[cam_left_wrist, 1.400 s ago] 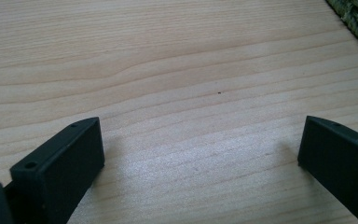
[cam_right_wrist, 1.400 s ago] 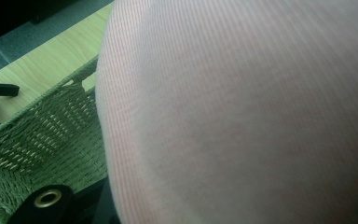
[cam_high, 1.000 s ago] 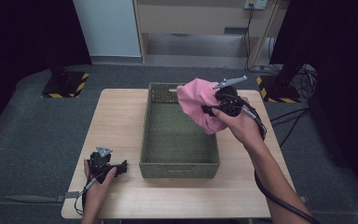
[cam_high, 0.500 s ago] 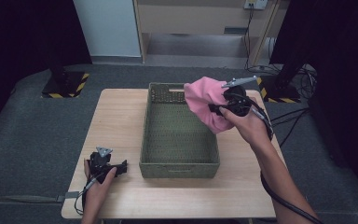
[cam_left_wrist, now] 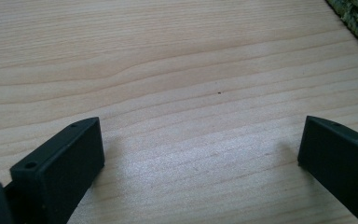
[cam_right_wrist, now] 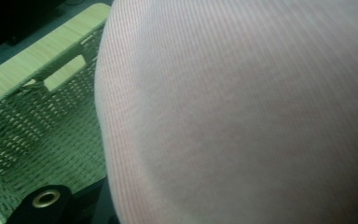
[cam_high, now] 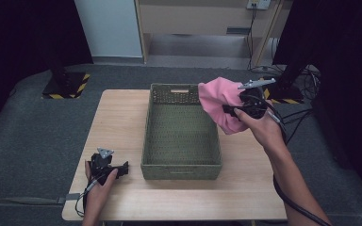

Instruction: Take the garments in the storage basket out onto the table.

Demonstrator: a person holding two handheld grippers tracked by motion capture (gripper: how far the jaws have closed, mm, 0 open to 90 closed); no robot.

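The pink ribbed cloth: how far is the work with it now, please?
Done: the pink ribbed cloth is picked up, bunched in the right hand-held gripper above the right rim of the green woven basket. In hand: holding it in the air at that rim. Left: whichever way it is going, the cloth has yet to be set down. The left hand-held gripper rests open on the wooden table.
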